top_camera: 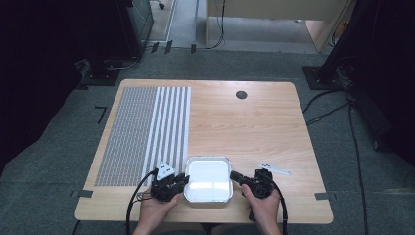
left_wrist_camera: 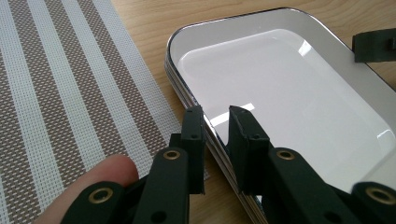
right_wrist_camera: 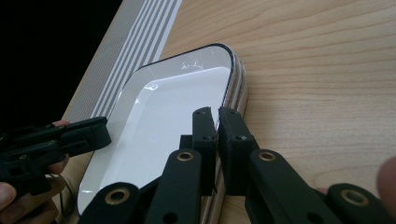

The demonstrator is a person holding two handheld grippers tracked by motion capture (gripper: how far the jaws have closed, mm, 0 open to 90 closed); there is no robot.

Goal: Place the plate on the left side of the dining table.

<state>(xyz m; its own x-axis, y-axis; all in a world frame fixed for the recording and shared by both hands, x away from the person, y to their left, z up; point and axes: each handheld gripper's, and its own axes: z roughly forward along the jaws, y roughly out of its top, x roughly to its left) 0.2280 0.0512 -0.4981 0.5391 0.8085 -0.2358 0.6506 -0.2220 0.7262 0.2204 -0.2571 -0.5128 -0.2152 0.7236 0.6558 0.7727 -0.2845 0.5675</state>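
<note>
Both grippers, left (top_camera: 182, 180) and right (top_camera: 236, 176), pinch opposite rims of the tray (top_camera: 208, 164), its long axis running front-to-back.

The high view looks forward and down from above the person's side onto the whole wooden table (top_camera: 254, 122), far enough back to take in the carpet around it; the left gripper view rides low and close behind the left gripper (left_wrist_camera: 215, 122), facing along its black jaws across the near rim of the white tray (left_wrist_camera: 289, 84) toward the striped placemat (left_wrist_camera: 60, 93); the right gripper view sits equally near behind the right gripper (right_wrist_camera: 217, 122), looking over the tray's opposite rim; all three views share the tray, and the right gripper view also catches the left gripper beyond it
</note>
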